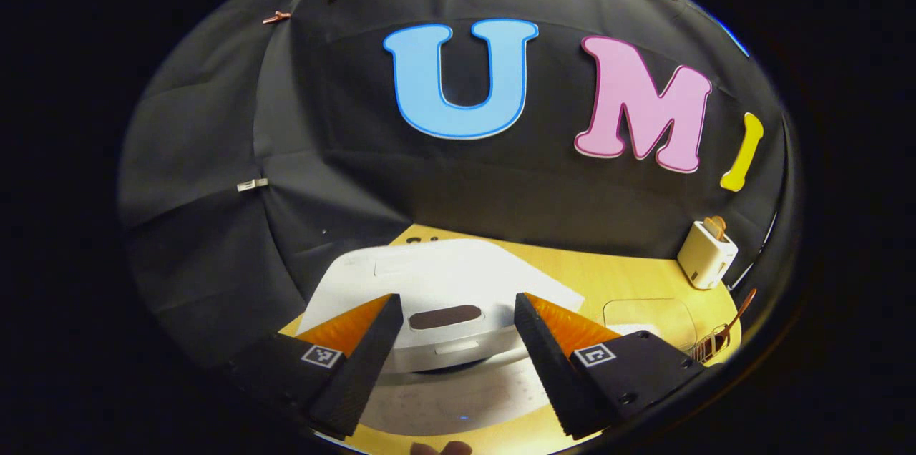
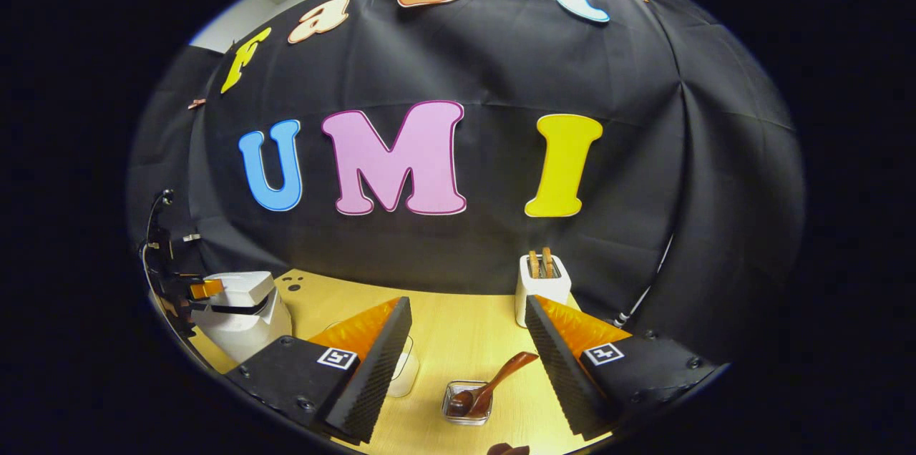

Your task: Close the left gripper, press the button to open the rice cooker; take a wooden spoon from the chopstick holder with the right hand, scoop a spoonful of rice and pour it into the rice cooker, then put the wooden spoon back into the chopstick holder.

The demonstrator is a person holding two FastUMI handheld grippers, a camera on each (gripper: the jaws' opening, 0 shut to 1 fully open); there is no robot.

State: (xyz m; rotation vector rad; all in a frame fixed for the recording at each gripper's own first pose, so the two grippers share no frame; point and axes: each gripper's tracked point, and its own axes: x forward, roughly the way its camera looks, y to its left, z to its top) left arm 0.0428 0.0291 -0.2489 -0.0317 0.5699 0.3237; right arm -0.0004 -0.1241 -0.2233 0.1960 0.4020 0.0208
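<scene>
1. In the left gripper view, the left gripper (image 1: 452,348) has its jaws wide open and nothing is between them. It hangs above the rice cooker (image 1: 444,290).
2. The rice cooker is white and stands on the yellow wooden tabletop (image 1: 615,276). Its lid looks down, and a dark oval panel (image 1: 455,316) shows on the front part of the lid, between the two fingers of the gripper.
3. In the same view, far to the right near the black cloth wall, a small white toaster (image 1: 707,253) stands on the tabletop.
4. In the right gripper view, the right gripper (image 2: 469,358) also has its jaws wide open and holds nothing.
5. Between its fingers, lower on the tabletop (image 2: 465,333), stands a small clear holder (image 2: 467,403) with a brown wooden spoon (image 2: 494,383) in it. The bowl of the spoon sits inside the holder and the handle leans up to the right.
6. A pale, clear container (image 2: 404,369) stands just beside the left finger; I cannot tell what is inside.
7. At the left edge of this view the rice cooker (image 2: 240,312) is seen from the side, with the other gripper (image 2: 197,290) near its top. The white toaster (image 2: 542,290) with two slices in it stands at the back.
</scene>
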